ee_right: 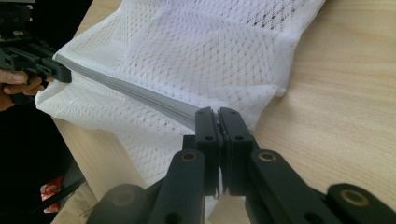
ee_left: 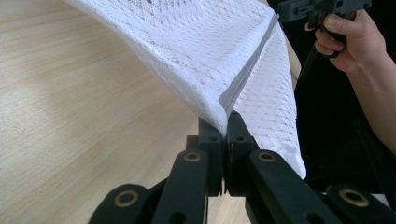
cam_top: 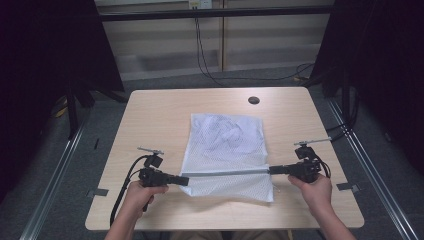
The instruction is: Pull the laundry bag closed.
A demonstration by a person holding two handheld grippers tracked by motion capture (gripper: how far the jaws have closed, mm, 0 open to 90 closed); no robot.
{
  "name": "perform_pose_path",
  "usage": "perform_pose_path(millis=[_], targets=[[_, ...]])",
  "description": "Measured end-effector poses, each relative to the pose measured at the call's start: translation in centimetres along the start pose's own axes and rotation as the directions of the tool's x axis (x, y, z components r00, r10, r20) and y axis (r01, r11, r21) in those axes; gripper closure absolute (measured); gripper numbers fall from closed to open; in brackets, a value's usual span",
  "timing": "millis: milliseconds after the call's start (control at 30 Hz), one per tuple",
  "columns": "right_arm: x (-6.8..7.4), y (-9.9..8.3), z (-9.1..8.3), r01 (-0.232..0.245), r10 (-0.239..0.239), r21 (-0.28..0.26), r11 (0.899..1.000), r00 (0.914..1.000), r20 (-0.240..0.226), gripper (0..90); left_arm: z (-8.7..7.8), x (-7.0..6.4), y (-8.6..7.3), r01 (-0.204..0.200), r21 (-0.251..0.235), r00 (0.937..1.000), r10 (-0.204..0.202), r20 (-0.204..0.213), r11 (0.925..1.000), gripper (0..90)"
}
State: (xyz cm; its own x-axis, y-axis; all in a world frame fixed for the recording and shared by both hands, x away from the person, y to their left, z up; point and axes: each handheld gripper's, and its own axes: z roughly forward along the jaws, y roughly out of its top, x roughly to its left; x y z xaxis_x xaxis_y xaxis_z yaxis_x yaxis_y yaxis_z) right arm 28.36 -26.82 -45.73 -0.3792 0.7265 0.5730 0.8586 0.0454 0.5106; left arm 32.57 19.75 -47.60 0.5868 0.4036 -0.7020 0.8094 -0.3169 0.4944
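A white mesh bag [cam_top: 226,150] is lying on the middle of the table [cam_top: 150,115], looking light, soft and floppy. Its grey zipper band [cam_top: 227,172] is being stretched; this firmer seam seems the best hold. The left gripper [ee_left: 227,122] and the right gripper [ee_right: 216,116] are pinching its two ends with jaws pressed together.

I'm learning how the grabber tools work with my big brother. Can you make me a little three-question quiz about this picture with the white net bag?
1. True or false: both grippers are shut on the white mesh laundry bag.
2. Which part of the bag do the left gripper and the right gripper pinch?
A. its far corners
B. the grey band stretched between them
C. nothing
3. Fill in: the small dark round thing lies on the wooden table ____ the bag, toward the far edge.

Key: 1 true. 2 B; the fingers close on the band's ends. 3 beyond.
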Motion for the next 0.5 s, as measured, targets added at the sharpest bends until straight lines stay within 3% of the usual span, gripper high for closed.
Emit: perform_pose_path(millis=[200,267,400,500], targets=[[0.09,0.01,0.15,0.011,-0.011,0.004,1.000,0.9999,0.000,86.5,-0.11,-0.32,0.04,-0.014,-0.007,0.9999,0.014,0.000,0.9999,87.6],[0.21,-0.02,0.28,0.025,-0.025,0.013,1.000,0.9997,0.008,86.3,-0.15,-0.44,0.10,-0.044,0.006,0.9990,0.044,0.000,0.9990,85.6],[0.42,-0.07,0.55,0.041,-0.041,0.029,0.999,0.9989,0.020,86.2,-0.11,-0.57,0.10,-0.066,0.020,0.9975,0.067,-0.024,0.9976,73.4],[0.40,-0.06,0.50,0.041,-0.041,0.025,0.999,0.9990,0.020,86.1,-0.01,-0.77,0.09,-0.089,0.029,0.9958,0.089,-0.020,0.9956,62.3]])
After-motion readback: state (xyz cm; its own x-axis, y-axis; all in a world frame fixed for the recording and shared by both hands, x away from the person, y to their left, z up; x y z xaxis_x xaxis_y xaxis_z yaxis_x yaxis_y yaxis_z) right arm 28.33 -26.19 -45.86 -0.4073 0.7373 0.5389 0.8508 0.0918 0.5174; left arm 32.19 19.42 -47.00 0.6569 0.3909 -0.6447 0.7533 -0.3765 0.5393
